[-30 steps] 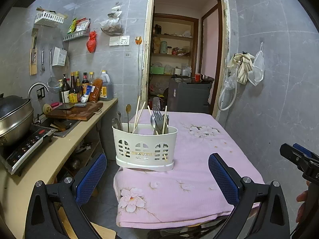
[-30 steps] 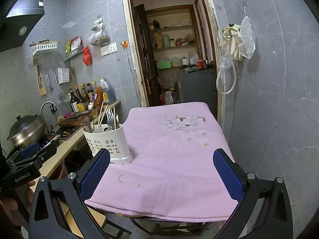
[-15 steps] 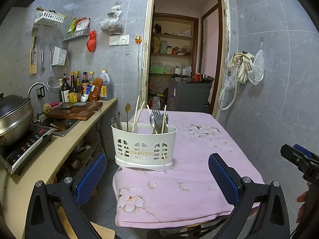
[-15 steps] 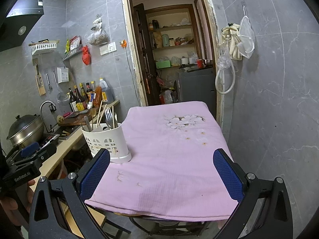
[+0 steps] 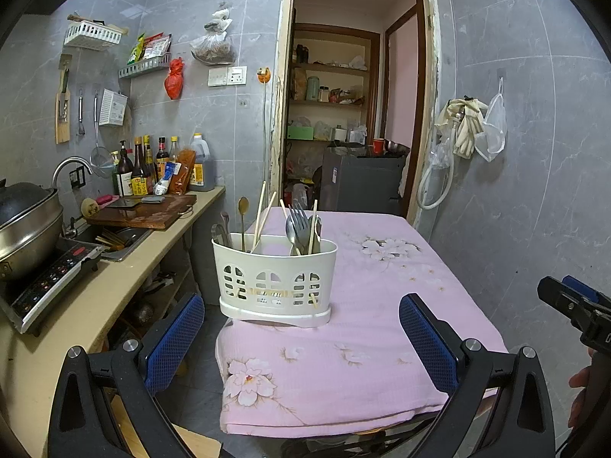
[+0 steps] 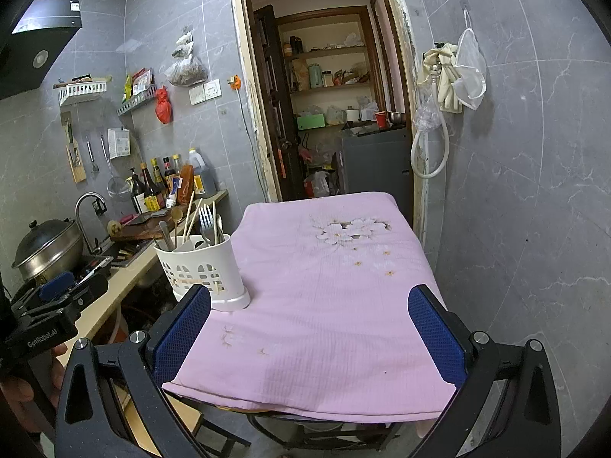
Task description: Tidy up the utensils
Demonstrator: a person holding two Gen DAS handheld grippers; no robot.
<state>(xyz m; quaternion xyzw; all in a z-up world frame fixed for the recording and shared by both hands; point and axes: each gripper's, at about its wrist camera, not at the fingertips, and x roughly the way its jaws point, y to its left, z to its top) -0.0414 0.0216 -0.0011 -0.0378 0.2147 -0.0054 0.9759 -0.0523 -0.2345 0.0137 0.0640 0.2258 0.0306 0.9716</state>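
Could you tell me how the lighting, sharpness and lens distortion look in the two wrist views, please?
Left wrist view: even indoor light, the holder sharp, walls and door frame bowed by the fisheye, black corners. Right wrist view: same soft light, sharp cloth, a soft shadow at its near edge, straight tile lines curved toward the rim; both tongs loom large at the bottom.

Pink floral cloth [image 6: 328, 305], wok on stove [image 5: 26, 225], sauce bottles [image 5: 152, 168], chopping board [image 5: 145, 212]

Black two-finger frames carry blue mesh-textured pads [image 5: 173, 337], with silver screws [image 6: 480, 337] just behind them. White "GenRobot.AI" lettering [image 6: 42, 337] marks one black body; bare fingers [image 5: 578, 376] show beside another.
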